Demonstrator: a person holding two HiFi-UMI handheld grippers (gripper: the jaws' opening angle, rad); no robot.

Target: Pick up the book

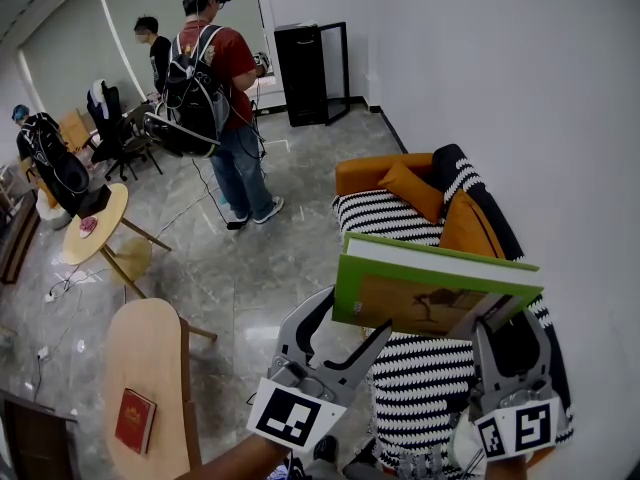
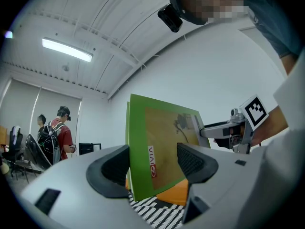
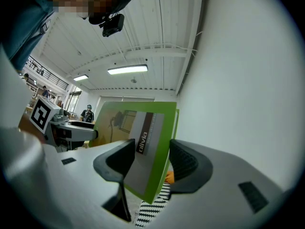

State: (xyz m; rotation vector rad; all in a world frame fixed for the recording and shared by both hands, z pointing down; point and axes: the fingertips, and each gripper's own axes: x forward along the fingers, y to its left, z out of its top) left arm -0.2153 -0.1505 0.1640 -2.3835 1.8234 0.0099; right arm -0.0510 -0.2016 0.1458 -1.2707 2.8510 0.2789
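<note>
A green hardcover book with a brown picture on its cover hangs in the air above the striped sofa, tilted, its white page edge facing up. My left gripper is shut on its lower left corner, and my right gripper is shut on its lower right part. In the left gripper view the book stands upright between the jaws of the left gripper, touching both pads. The right gripper view shows the book clamped the same way in the right gripper.
Orange cushions lie on the sofa by the white wall. A round wooden table at lower left carries a red book. A person with a backpack stands farther off, near a second round table and a black cabinet.
</note>
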